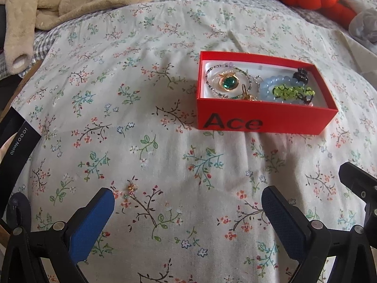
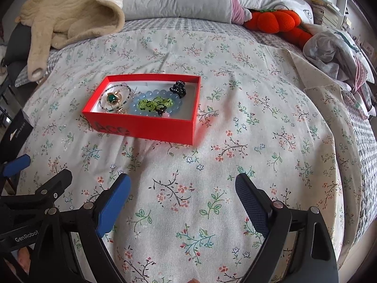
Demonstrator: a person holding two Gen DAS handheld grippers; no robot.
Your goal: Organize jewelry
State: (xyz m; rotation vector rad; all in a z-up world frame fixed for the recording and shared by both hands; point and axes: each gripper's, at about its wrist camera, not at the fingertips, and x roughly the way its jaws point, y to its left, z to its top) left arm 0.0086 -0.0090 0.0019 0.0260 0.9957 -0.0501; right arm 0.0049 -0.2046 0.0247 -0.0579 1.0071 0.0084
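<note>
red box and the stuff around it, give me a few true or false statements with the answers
1. The red box has no lid on it. True.
2. The blue bead bracelet lies on the bedspread outside the box. False: it lies inside the box, with a green beaded piece on top of it.
3. A small gold piece lies on the floral bedspread near the left gripper. True.
4. The right gripper is shut on a ring. False: its jaws stand wide apart with nothing between them.
5. The green-stone gold piece sits in the left part of the box. True.
6. The left gripper holds the black clip. False: its jaws are open and empty, and the clip is in the box.
</note>
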